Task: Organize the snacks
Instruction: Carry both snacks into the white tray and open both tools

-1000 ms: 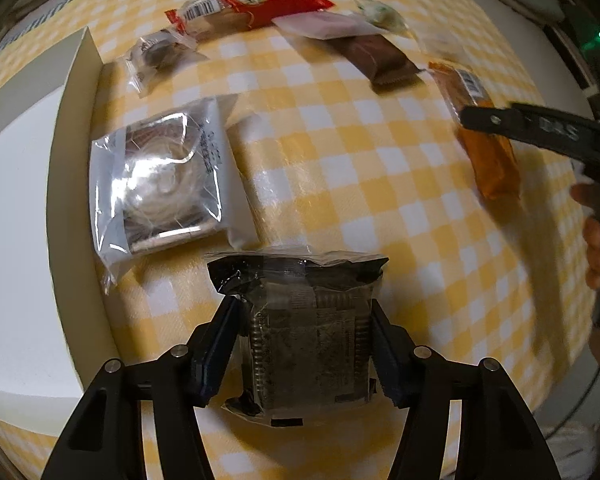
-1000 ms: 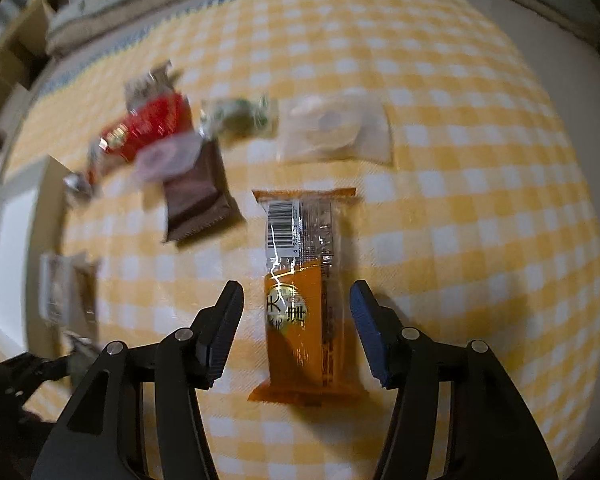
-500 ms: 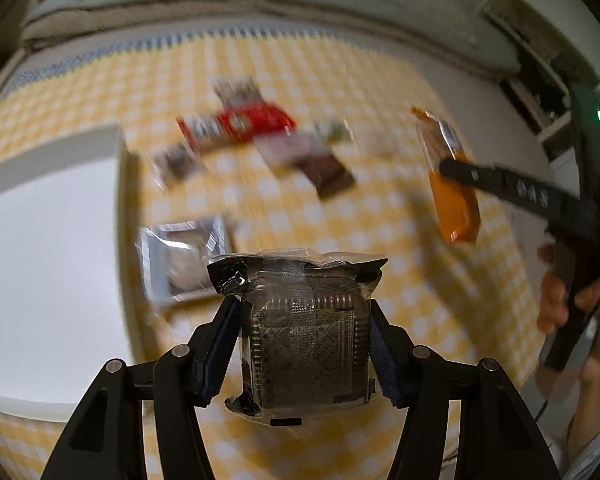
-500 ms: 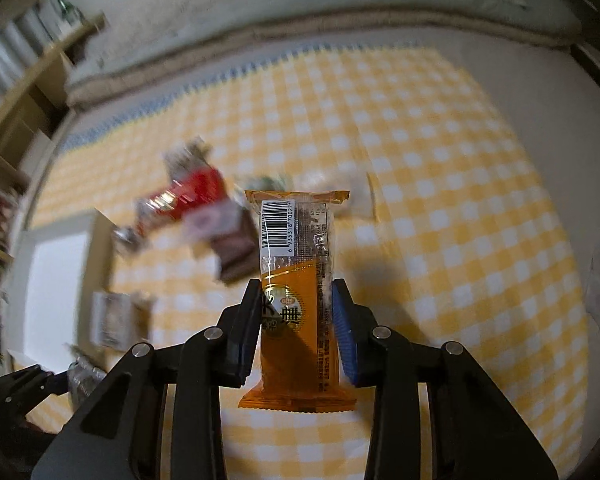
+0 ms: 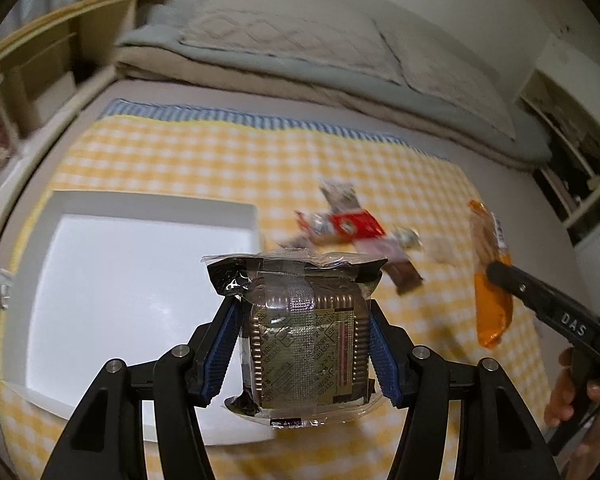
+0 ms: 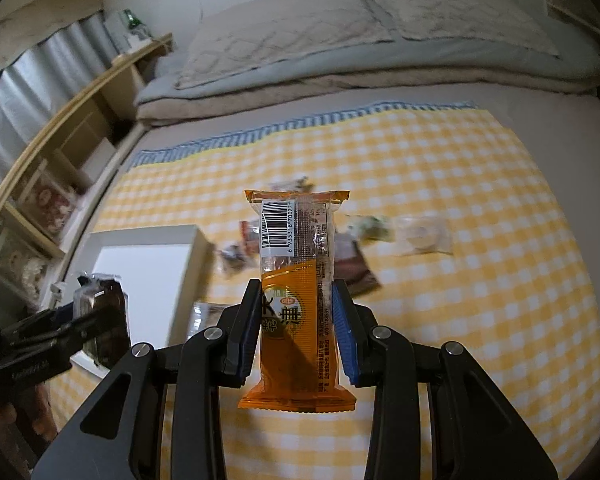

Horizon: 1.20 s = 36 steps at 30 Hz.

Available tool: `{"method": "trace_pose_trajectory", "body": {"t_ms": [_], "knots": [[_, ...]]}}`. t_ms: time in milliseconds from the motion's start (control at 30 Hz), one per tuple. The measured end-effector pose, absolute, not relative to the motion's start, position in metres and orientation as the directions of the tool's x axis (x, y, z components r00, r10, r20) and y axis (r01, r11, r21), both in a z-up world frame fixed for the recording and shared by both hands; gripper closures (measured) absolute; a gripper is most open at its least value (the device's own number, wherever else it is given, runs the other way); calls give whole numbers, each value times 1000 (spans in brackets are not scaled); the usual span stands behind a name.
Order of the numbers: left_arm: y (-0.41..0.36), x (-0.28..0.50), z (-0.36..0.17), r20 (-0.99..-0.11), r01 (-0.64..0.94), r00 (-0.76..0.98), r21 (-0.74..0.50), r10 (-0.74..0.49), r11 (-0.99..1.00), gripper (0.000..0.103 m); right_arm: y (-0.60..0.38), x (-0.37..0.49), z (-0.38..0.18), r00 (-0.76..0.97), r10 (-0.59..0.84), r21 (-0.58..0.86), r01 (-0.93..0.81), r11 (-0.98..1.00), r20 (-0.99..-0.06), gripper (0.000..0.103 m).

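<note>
Left tongs [image 5: 303,344] are clamped on a dark foil-wrapped snack pack [image 5: 304,332], held up over the white box [image 5: 120,280]. Right tongs [image 6: 296,332] pinch the orange snack bar [image 6: 296,300] above the checkered cloth [image 6: 460,280].

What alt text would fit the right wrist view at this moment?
The right tool is shut on an orange snack pack, held up over a yellow checked cloth. Behind it lie several blurred snacks and a white box; at far left the left tool holds a dark snack pack.
</note>
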<state>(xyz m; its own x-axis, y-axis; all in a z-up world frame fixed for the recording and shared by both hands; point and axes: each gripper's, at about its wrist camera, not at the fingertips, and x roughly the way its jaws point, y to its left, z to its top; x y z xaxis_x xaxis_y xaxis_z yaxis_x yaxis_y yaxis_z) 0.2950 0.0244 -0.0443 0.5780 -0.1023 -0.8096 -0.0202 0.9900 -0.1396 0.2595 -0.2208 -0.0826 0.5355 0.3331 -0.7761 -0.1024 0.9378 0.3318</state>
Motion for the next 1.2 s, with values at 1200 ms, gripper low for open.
{"method": "trace_pose_trajectory", "body": {"t_ms": [1200], "knots": [[148,325,-110,-945,-201,318,-149,-79,968,44,-24,280,-163,139,594,596,-32,802,-792,62]]}}
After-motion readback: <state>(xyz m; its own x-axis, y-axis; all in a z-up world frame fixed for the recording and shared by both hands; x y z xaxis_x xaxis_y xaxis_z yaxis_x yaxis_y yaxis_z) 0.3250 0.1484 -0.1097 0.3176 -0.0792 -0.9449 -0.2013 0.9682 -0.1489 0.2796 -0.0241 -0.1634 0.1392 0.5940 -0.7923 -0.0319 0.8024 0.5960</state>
